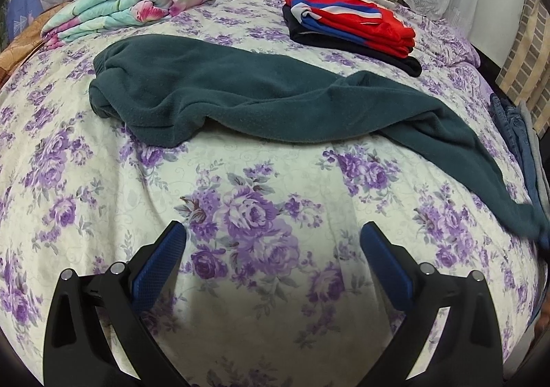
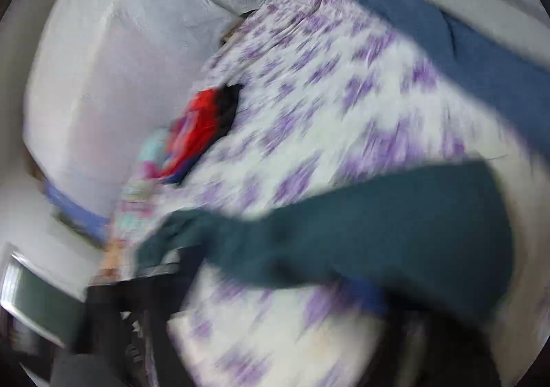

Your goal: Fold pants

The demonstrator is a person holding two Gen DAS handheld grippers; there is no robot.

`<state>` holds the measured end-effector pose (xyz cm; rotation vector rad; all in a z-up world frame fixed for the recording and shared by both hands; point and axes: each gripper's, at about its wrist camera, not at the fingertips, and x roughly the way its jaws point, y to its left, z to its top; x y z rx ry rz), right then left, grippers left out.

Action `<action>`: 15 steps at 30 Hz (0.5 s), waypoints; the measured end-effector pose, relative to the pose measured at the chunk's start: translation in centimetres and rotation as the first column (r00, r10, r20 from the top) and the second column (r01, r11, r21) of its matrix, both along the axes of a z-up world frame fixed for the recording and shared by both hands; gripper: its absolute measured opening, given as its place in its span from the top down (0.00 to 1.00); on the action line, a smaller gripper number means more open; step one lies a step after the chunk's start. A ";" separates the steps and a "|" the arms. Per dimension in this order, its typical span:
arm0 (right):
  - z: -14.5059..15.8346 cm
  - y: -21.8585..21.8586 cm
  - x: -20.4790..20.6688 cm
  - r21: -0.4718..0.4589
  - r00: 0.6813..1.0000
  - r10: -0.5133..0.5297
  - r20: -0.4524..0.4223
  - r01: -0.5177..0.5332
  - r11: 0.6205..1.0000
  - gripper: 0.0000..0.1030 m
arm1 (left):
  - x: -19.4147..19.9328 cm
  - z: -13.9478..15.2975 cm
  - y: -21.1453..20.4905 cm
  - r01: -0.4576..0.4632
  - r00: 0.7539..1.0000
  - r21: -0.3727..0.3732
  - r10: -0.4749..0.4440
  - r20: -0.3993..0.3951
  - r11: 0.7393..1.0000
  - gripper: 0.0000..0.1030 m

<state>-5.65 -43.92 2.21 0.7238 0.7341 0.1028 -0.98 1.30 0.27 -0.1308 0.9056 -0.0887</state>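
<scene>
I am looking down on a bed spread with a cream quilt printed with purple roses (image 1: 103, 160), a lace-covered headboard behind it. At the far left lies a rolled floral blanket in pink and mint (image 1: 144, 1). The dark teal fleece pants (image 1: 261, 98) stretch across the middle, waistband to the left and one leg trailing towards the right edge (still rumpled, no crease made that I can judge). Further right sits a folded stack of red, blue and black garments (image 1: 350, 25), apparently finished, and blue denim (image 1: 512, 132) hangs at the bed's edge. My left gripper (image 1: 273, 239) hovers wide open over bare quilt, holding nothing. In the blurred right wrist view, the right gripper's state cannot be told; the teal cloth (image 2: 378, 232) crosses it.
</scene>
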 end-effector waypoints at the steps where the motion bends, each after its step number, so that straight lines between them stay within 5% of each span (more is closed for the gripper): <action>1: -0.3 -0.6 2.0 0.010 1.000 -0.006 -0.009 0.006 1.000 0.84 | 0.0 0.0 0.1 0.000 1.000 -0.005 0.000 0.001 1.000 0.04; 4: 2.8 -3.5 4.5 0.025 0.997 -0.046 0.069 0.045 0.999 0.90 | -0.2 0.1 0.7 -0.002 1.000 -0.049 0.002 0.013 0.999 0.04; 6: 6.4 -4.8 4.5 -0.056 0.982 -0.063 0.177 0.074 0.996 0.90 | -0.3 0.2 1.4 -0.003 1.000 -0.102 0.006 0.026 0.995 0.04; 8: 11.6 -5.2 4.9 -0.231 0.940 -0.081 0.330 0.164 0.959 0.89 | -0.5 0.2 2.3 -0.007 0.999 -0.166 0.014 0.040 0.986 0.04; 9: 12.5 -5.4 5.4 -0.272 0.934 -0.081 0.348 0.184 0.945 0.77 | -0.6 0.2 2.8 -0.010 0.999 -0.204 0.020 0.047 0.979 0.04; 10: 13.2 -6.0 6.9 -0.345 0.939 -0.057 0.340 0.181 0.921 0.34 | -0.7 0.2 3.1 -0.012 0.998 -0.231 0.025 0.052 0.973 0.04; 11: 12.9 -6.7 8.7 -0.401 0.961 -0.050 0.272 0.161 0.902 0.10 | -0.7 0.2 3.3 -0.014 0.998 -0.249 0.028 0.056 0.969 0.04; 13: 10.7 -8.4 10.0 -0.501 0.967 -0.195 0.162 0.251 0.828 0.05 | -0.8 0.3 3.2 -0.012 0.998 -0.253 0.027 0.057 0.967 0.04; 15: 8.6 -9.3 8.3 -0.517 0.940 -0.276 0.200 0.341 0.785 0.05 | -0.7 0.3 3.2 -0.012 0.998 -0.244 0.025 0.052 0.970 0.04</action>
